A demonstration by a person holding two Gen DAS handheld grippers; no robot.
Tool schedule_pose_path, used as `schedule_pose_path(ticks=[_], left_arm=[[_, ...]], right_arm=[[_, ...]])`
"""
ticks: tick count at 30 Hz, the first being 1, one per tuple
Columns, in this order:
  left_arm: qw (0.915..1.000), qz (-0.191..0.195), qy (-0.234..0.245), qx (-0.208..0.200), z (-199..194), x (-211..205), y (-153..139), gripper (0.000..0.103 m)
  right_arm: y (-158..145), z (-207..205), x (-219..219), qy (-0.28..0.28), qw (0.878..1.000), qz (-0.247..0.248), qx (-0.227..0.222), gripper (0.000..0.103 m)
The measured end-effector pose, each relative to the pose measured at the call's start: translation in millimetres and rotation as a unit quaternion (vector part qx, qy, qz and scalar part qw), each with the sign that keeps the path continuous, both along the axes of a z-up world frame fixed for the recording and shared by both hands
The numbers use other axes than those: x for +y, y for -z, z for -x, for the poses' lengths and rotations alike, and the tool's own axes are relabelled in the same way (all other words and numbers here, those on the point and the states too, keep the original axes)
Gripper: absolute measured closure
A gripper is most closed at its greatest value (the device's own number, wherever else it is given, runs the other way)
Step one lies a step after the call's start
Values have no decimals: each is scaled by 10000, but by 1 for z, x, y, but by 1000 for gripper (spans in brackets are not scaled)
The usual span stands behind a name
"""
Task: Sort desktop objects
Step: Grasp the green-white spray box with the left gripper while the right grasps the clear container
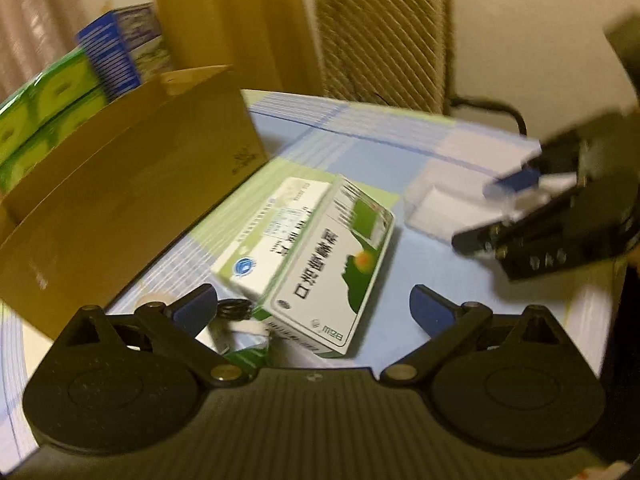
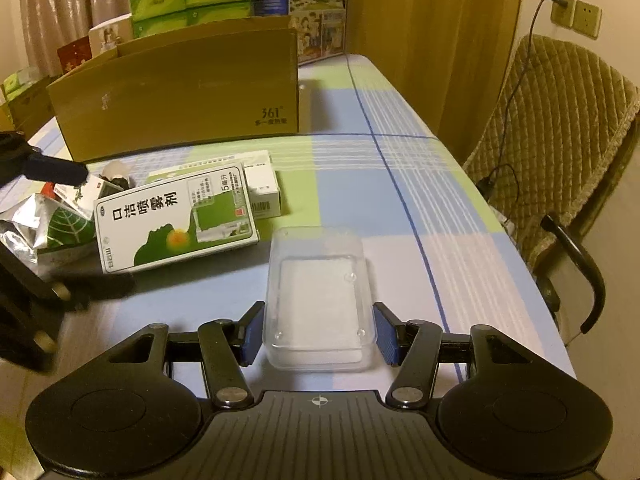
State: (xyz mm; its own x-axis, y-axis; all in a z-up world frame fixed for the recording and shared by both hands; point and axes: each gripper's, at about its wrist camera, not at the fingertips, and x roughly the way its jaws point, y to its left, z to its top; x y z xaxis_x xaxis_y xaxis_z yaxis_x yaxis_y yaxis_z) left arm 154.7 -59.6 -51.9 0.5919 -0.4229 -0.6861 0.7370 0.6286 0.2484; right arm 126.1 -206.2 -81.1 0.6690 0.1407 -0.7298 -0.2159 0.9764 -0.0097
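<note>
Right gripper (image 2: 319, 336) has its jaws open around the clear rectangular plastic tray (image 2: 320, 300) by the tabletop's near edge, pads just beside its 2 long walls. It looks light, slick and bendy, so I'd squeeze gently low on those walls. Left gripper (image 1: 314, 308) is wide open, empty, over the green-and-white cardboard spray box (image 1: 332, 276).

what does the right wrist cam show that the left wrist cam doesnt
Only the right wrist view: a wall socket with a plugged-in cable, a foil pouch at the table's left, and the clear plastic tray sharp between the right gripper pads. Only the left wrist view: the left gripper open over the boxes, and a black binder clip beside its left pad. Both: the green-and-white spray box, the cardboard box, the checked tablecloth and the quilted chair.
</note>
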Motion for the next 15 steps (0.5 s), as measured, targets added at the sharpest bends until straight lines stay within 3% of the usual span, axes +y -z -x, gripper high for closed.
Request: schedule_pose_path(ticks=[4,8,12,15], left_arm=[[9994,-271,150,-166,-1,-8,14,16],[9981,-502,136,-317,-2,-15,23,40],[9984,-535,-87,-170,5,-17,19,43],[9976,-200,-561,343,12,-11,14,45]], right_arm=[[1,-3,-2,46,10000,-73,26,50],[1,-3,-2,41,10000,-87,26,50],[1,-3,-3,54,9999,-132,45,50],[0,-1,-3,38,9999,-131,29,50]])
